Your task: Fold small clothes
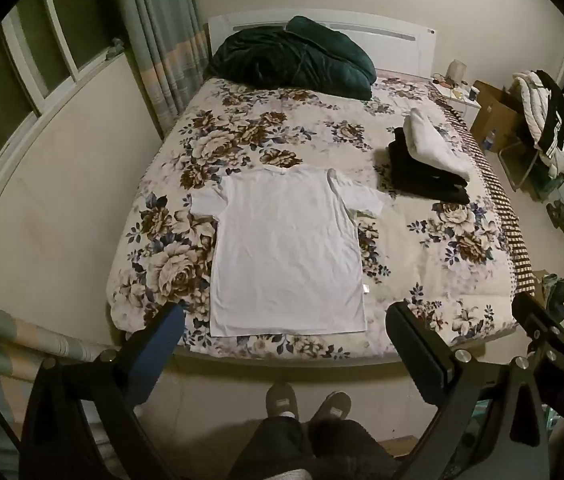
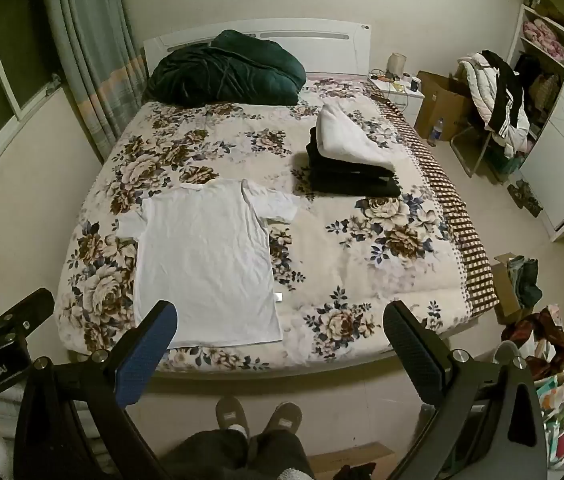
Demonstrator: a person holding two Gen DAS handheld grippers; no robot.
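Note:
A white T-shirt lies spread flat on the floral bed cover, collar towards the headboard, hem near the foot edge. My left gripper hangs open above the foot of the bed, just short of the hem, with nothing between its fingers. My right gripper is also open and empty, held over the bed's foot edge to the right of the shirt. Each gripper shows at the edge of the other's view. Neither touches the cloth.
A stack of folded dark clothes with a white piece on top sits on the bed's right side. A dark green quilt lies at the headboard. The person's slippered feet stand at the bed's foot. Boxes and clutter line the right floor.

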